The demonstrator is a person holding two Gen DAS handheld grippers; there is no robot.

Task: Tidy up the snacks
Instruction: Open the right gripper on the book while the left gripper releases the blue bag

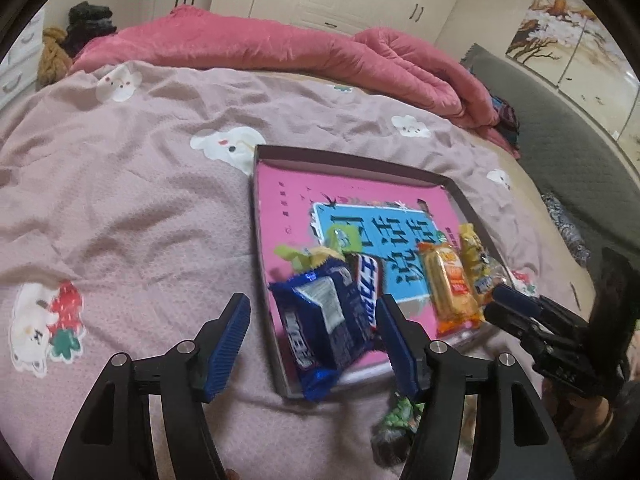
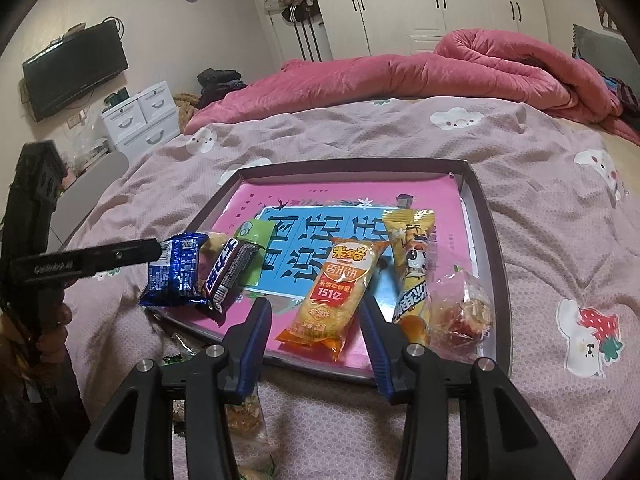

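A shallow tray (image 1: 256, 200) (image 2: 488, 240) with a pink and blue printed floor lies on the bed. A blue snack packet (image 1: 324, 320) (image 2: 176, 276) rests over its near left rim between the spread fingers of my left gripper (image 1: 312, 300), which is open. Beside the packet lie a dark bar (image 2: 228, 276) and a green packet (image 2: 256, 248). An orange rice-cracker packet (image 2: 336, 288) lies flat in the tray between the fingers of my right gripper (image 2: 315, 303), also open, with gaps at the pads. A yellow packet (image 2: 412, 248) and a clear bag of red snacks (image 2: 464, 312) sit to its right.
Loose wrapped snacks (image 1: 400, 412) (image 2: 244, 416) lie on the pink bedsheet below the tray's near edge. A rolled red quilt (image 2: 440, 72) runs along the far side of the bed. White drawers (image 2: 140, 120) and a wall television (image 2: 76, 72) stand at the left.
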